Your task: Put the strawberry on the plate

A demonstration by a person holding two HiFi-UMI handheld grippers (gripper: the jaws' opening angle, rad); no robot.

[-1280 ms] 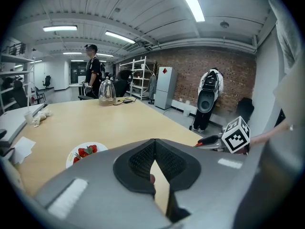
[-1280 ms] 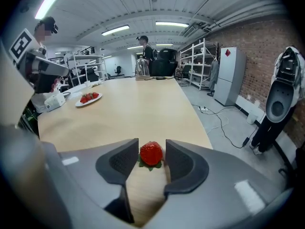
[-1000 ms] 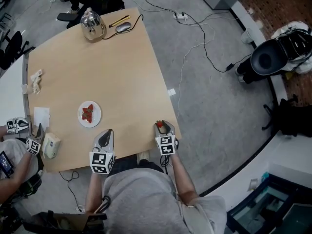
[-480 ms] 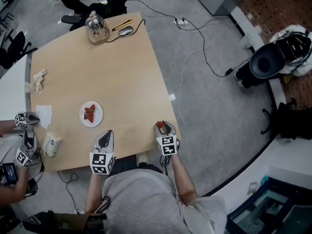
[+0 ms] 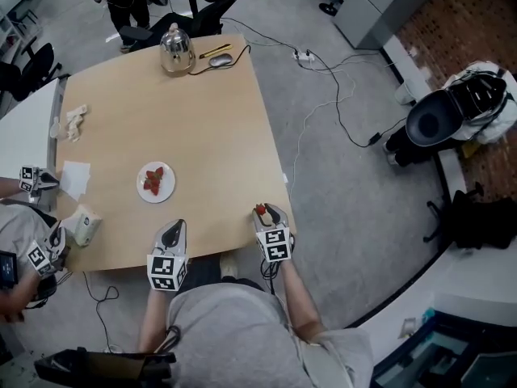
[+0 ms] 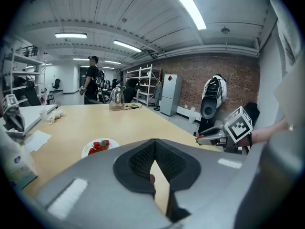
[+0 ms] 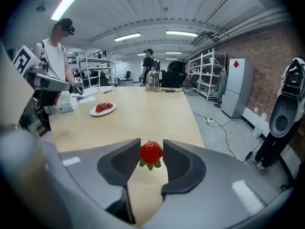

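My right gripper (image 7: 151, 152) is shut on a red strawberry (image 7: 151, 152) with green leaves, held between the pads above the near right corner of the wooden table (image 5: 194, 128). The same strawberry (image 5: 260, 211) shows at the tip of the right gripper (image 5: 262, 213) in the head view. A white plate (image 5: 156, 182) with strawberries on it sits to the left on the table, also seen as the plate (image 7: 103, 109) in the right gripper view and the plate (image 6: 99, 147) in the left gripper view. My left gripper (image 5: 171, 234) rests at the table's near edge, its jaws closed together with nothing between them.
A silver kettle (image 5: 176, 50), a mouse (image 5: 220, 59) and a pencil lie at the far end. A white napkin (image 5: 74, 178), a small box (image 5: 82, 225) and crumpled paper (image 5: 75, 121) lie at the left. Another person with marker-cube grippers (image 5: 36, 180) is at the left edge. Cables cross the floor.
The head view has shifted, so the table sits a little higher and further right. The other person's grippers at the left moved. My two grippers hold their places.
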